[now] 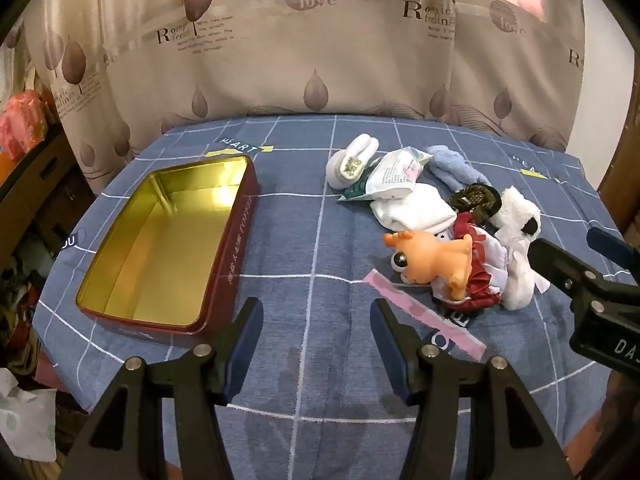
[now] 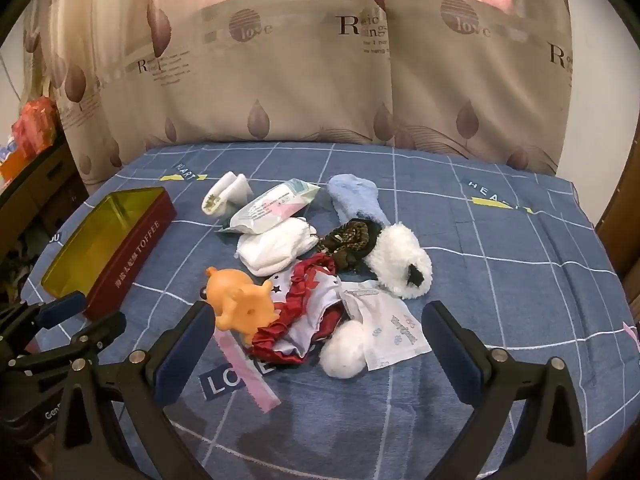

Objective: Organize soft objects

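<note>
soft objects [image 2: 320, 280] | piled just ahead of open right hand-held gripper [image 2: 320, 320]

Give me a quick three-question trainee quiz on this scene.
1. True or false: the tin already holds a toy.
2. Which lies nearest the right tool? A) blue sock B) wipes pack C) red ruffled cloth
3. Fill in: both tools are ____ and hold nothing; the left tool hovers over bare sheet.

Key: 1 false, the tin is empty. 2 C. 3 open.
</note>
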A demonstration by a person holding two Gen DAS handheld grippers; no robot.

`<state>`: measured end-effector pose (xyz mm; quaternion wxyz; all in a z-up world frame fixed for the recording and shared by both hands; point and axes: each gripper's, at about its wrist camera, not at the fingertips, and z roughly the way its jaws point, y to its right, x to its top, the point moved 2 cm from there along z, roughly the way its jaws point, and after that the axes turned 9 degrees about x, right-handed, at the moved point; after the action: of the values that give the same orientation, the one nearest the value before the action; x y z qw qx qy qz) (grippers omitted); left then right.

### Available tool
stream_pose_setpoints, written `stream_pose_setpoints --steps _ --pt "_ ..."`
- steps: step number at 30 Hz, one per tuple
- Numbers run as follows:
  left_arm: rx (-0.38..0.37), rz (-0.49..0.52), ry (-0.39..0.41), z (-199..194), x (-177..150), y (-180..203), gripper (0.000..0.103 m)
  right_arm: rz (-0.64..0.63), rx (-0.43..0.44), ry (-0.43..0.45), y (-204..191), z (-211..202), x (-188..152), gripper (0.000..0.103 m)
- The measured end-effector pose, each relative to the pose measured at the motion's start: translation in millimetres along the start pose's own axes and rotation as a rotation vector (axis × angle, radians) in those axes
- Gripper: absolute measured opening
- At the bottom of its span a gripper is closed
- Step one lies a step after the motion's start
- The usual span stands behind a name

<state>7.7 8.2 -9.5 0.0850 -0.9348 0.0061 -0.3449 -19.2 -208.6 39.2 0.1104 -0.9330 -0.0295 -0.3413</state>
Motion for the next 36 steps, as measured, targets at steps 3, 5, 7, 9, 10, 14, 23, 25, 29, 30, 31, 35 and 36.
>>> stream_pose_setpoints --steps 3,5,7,9,10,14,23,25,29,30,31,35,36 --pt "0.000 0.002 -0.001 -0.3 0.2 0.0 0.057 -0.004 -0.002 -0.001 -0.7 0.5 -0.6 0.102" --pt "0.004 -0.001 0.001 -0.5 -0.7 1.1 0.057 -0.003 0.001 -0.003 -1.0 0.6 -0.7 0.102" --pt "0.001 0.000 0.001 -0.6 -0.9 0.8 0.057 -0.004 0.000 -0.002 -1.7 0.9 -1.4 0.102" --pt "0.003 -0.001 0.000 -0.5 -1.1 1.1 0.057 -0.005 -0.002 -0.001 -1.7 0.9 -1.5 0.102" --pt "0.002 -0.001 0.001 -0.6 -1.2 1.0 0.057 -0.003 -0.001 -0.002 -1.8 0.9 -1.6 0.102" --pt "0.000 -0.001 0.001 -0.8 -1.7 1.0 0.057 -0.004 -0.001 0.000 -2.4 1.2 -2.4 0.102" --pt "0.003 0.000 -0.001 -0.7 -2.4 3.1 0.057 -0.006 -0.002 -0.003 -1.3 1.3 -2.9 0.102" --pt "0.002 0.003 -0.003 -0.3 -2.2 4.1 0.057 -0.007 -0.003 -0.002 -1.5 1.3 -3.3 0.102" --pt "0.002 0.003 -0.002 0.6 -2.4 5.3 0.057 -0.005 -0.002 -0.002 -1.0 1.0 -2.1 0.102" --pt "0.002 0.003 -0.002 0.6 -2.4 5.2 0.057 -0.006 -0.003 -0.003 -0.9 1.1 -2.1 0.102" --pt "0.002 0.005 -0.003 1.0 -2.5 5.8 0.057 -0.007 -0.004 -0.004 -0.8 1.0 -2.0 0.102" --pt "-0.002 0.007 -0.007 2.6 -2.3 7.1 0.057 -0.005 -0.004 -0.003 -0.1 0.5 -2.0 0.102" --pt "0.000 0.007 -0.007 2.9 -2.3 7.4 0.057 -0.004 -0.004 -0.002 0.3 0.1 -2.0 0.102"
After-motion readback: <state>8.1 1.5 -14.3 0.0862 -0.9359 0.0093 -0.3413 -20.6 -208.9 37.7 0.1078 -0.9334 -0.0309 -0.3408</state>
